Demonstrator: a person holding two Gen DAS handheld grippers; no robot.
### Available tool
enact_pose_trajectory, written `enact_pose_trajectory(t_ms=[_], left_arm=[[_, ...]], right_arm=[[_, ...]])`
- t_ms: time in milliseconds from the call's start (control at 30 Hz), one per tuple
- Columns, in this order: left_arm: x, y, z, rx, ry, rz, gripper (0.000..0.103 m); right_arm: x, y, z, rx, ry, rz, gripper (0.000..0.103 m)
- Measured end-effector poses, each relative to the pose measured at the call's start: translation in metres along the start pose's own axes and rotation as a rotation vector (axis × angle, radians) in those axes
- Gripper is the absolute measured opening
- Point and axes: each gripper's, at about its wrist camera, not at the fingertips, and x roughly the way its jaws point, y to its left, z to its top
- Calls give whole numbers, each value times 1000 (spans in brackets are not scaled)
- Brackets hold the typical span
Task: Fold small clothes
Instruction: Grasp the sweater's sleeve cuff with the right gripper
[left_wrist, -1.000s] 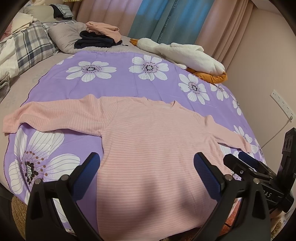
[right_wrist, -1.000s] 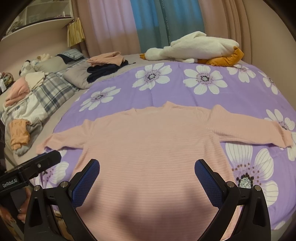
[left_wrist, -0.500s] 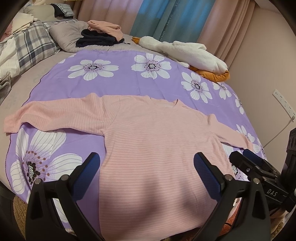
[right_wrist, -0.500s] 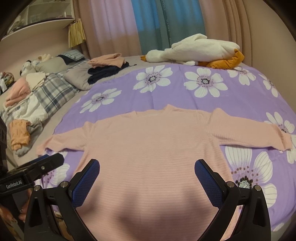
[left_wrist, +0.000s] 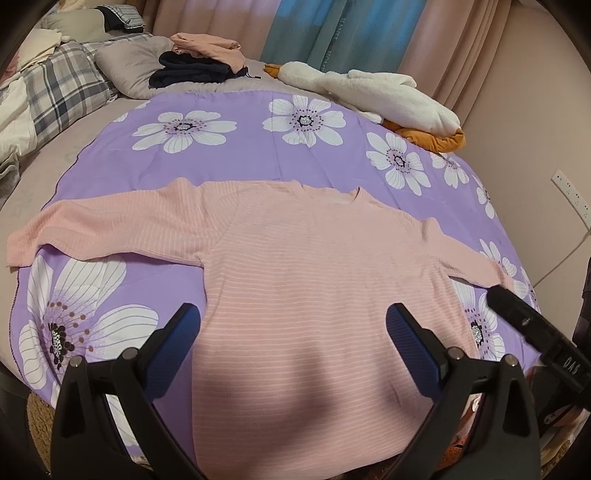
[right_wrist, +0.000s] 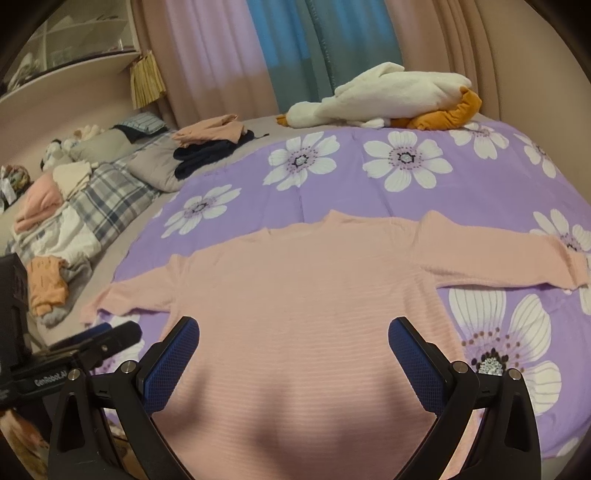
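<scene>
With both the left gripper (left_wrist: 293, 332) and right gripper (right_wrist: 293, 345) gaping empty above the pink sweater (left_wrist: 314, 280) spread flat at twelve o'clock, a shallow pinch would likely lift one layer and wrinkle the fold.

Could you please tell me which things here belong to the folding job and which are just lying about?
For the job: pink striped top, left tongs, right tongs, both open.

Lying about: white plush goose, dark folded clothes, plaid quilt.
</scene>
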Motion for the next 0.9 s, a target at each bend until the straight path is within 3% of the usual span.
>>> enact_pose_trajectory(t_ms=[167,333,467,533,733,800,900], left_arm=[[9,-6,10,14,12,-2,99],[26,-17,26,33,12,-2,93],[50,-29,34,55,51,-12,82],[61,-36,36,68,67,-12,78],[103,-46,30,76,154,3,58],[113,-46,27,68,182,3,57],[124,-47,25,53,204,13,57]], right_arm=[[-6,-31,19,80,-31,49,100],[-16,-78,39,160,-93,-23,96],[-18,-141,54,325,-134,-43,87],[-19,-168,57,390,-146,-89,78],[-10,-259,56,611,-155,-283,73],[-7,-287,50,686,-142,-319,73],[-5,-329,38,795,-109,-377,64]])
